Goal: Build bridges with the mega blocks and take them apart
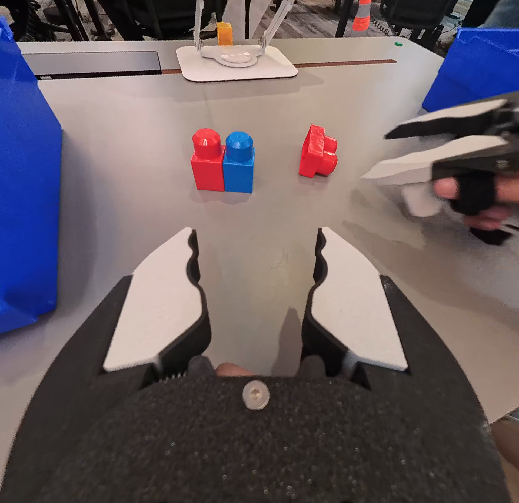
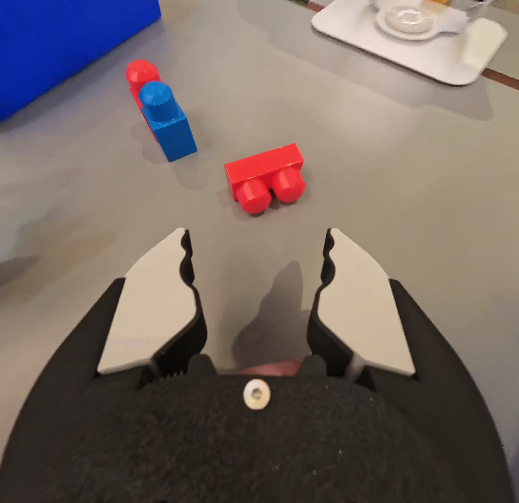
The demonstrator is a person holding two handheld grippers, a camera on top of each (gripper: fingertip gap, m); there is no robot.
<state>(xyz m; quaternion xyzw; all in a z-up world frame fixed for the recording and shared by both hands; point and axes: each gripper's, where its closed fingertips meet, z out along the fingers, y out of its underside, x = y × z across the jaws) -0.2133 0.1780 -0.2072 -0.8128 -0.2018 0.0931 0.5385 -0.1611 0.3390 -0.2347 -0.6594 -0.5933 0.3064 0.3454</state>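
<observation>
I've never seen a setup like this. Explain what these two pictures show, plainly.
No robot here: a person holds a two-finger gripper in each hand, with a camera on each looking along its fingers. One picture is from the left gripper, the other from the right gripper. Both are open and hold nothing. On the grey table a red single-stud plastic block and a blue single-stud plastic block stand upright, touching side by side. A red two-stud plastic block lies on its side, apart from them, just ahead of the right gripper.
</observation>
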